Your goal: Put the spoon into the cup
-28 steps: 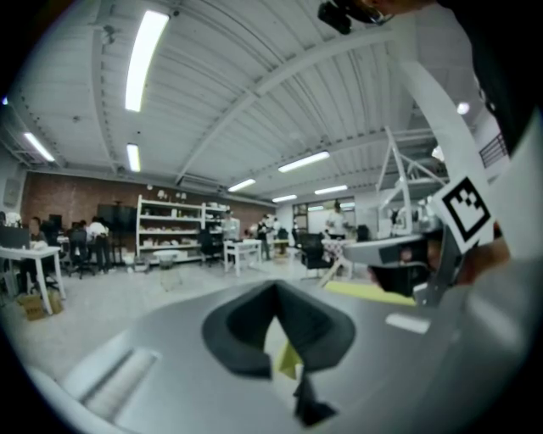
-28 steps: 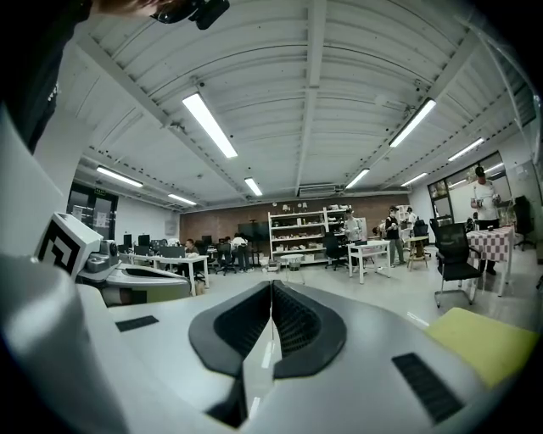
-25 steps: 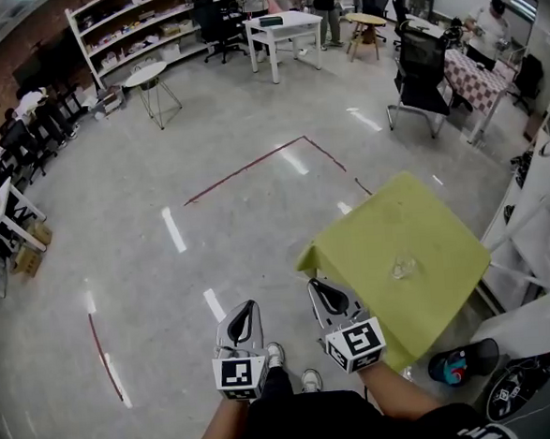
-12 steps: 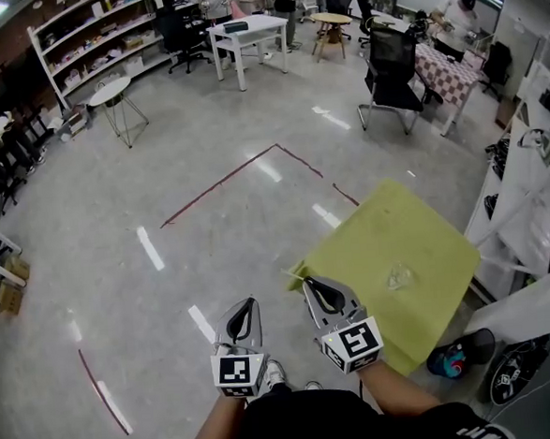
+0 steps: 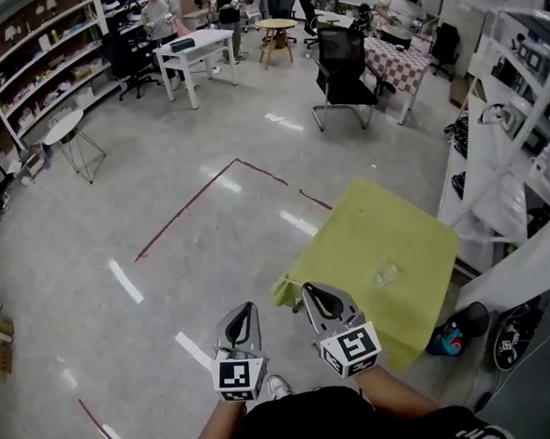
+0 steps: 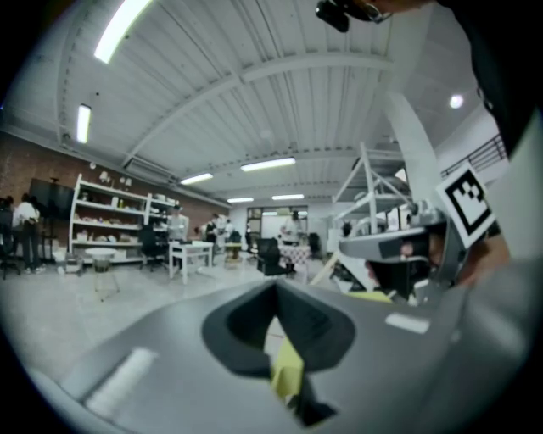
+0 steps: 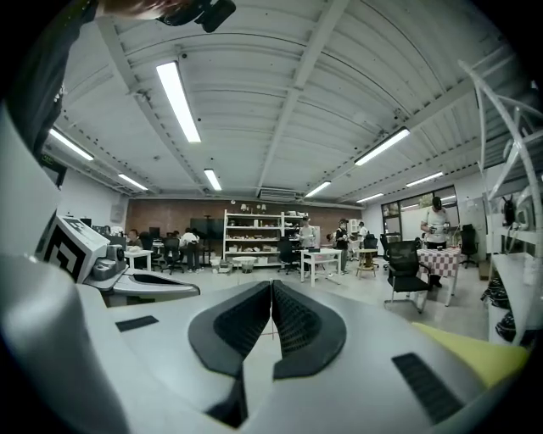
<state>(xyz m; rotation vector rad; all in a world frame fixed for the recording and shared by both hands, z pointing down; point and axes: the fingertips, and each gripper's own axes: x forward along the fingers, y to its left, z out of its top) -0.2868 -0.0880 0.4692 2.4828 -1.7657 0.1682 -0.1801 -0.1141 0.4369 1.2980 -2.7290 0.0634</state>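
Bench (image 5: 346, 232) fully draped in a yellow-green cloth (image 5: 418, 246). One clear cup (image 5: 384, 274) stands on the cloth near the bench's middle. Cup contents not discernible.

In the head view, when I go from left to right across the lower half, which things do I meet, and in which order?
In order: left gripper → right gripper → clear cup, standing on the green cloth → blue and black bag on the floor.
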